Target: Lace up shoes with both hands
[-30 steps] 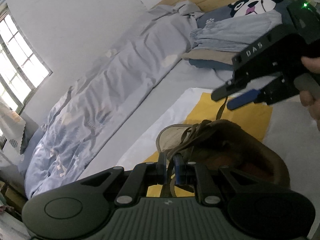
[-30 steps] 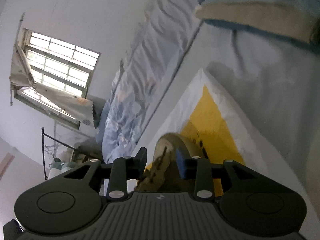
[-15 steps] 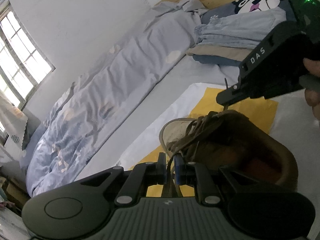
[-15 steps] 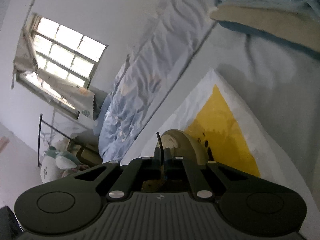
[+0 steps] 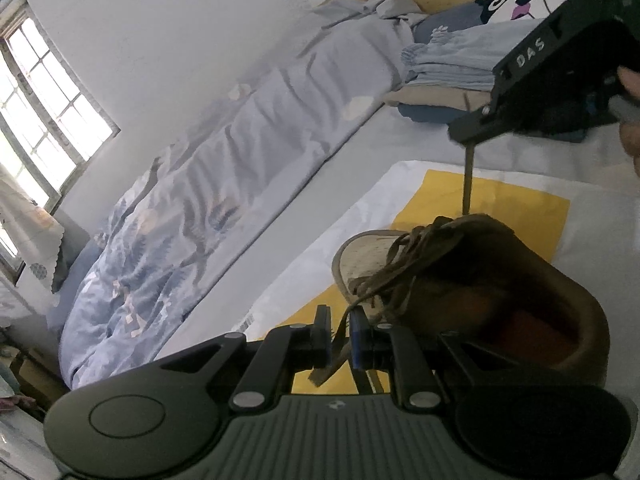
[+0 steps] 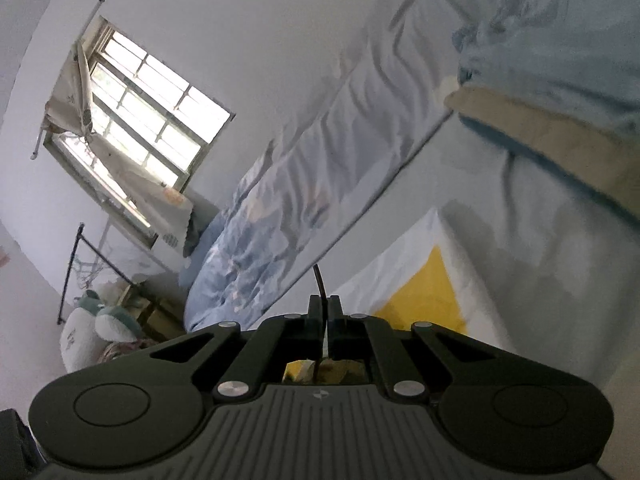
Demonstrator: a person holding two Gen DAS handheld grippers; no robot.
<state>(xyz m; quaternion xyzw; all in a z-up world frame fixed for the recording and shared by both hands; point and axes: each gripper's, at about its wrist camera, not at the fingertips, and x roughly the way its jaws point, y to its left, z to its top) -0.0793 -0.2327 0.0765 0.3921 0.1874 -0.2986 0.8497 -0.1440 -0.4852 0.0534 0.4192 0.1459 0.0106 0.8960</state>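
Brown shoe lying on a yellow-and-white sheet on the bed, left gripper fingers pinching one lace end beside the shoe, right gripper fingers closed on the other lace end, holding it taut above the shoe.

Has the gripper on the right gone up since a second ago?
Yes. In the left wrist view the right gripper, shut on the lace end, now sits higher against the folded clothes, well above the shoe.
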